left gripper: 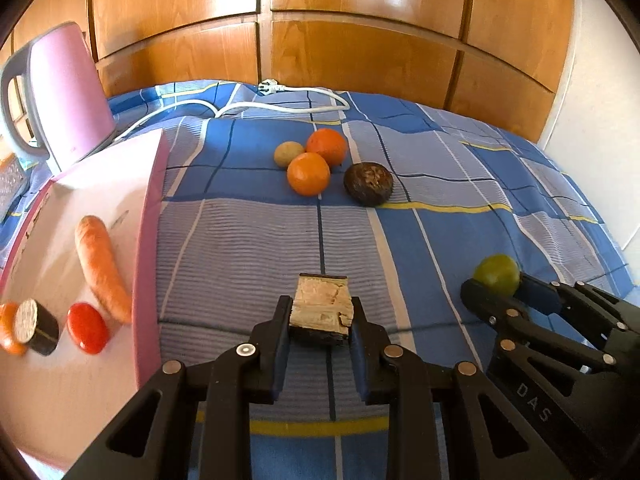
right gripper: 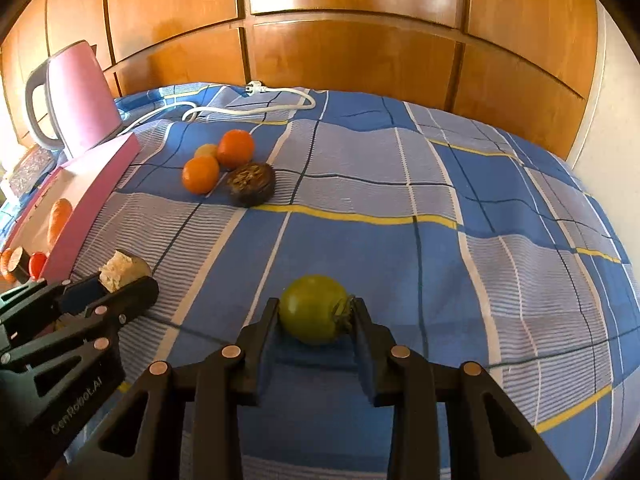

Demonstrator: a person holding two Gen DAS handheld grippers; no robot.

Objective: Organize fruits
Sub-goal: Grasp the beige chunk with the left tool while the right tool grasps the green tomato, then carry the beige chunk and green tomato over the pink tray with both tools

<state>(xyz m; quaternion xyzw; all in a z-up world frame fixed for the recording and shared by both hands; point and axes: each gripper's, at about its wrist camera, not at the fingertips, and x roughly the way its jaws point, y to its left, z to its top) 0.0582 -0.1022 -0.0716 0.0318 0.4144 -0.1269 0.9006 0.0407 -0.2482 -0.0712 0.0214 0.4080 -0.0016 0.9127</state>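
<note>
We have the left gripper (left gripper: 321, 316) clenched on a stiff, light, dark-skinned cut chunk (left gripper: 321, 307) at lower center, right gripper (right gripper: 316, 318) clamping the smooth, slippery green fruit (right gripper: 313, 309) across its middle, pink box (left gripper: 150, 216) at left.

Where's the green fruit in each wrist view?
Left wrist view: green fruit at the right edge, low, between the right gripper's fingers.
Right wrist view: bottom centre, held in that same gripper.
Shared landmark: the dark round piece beside the two oranges.
</note>
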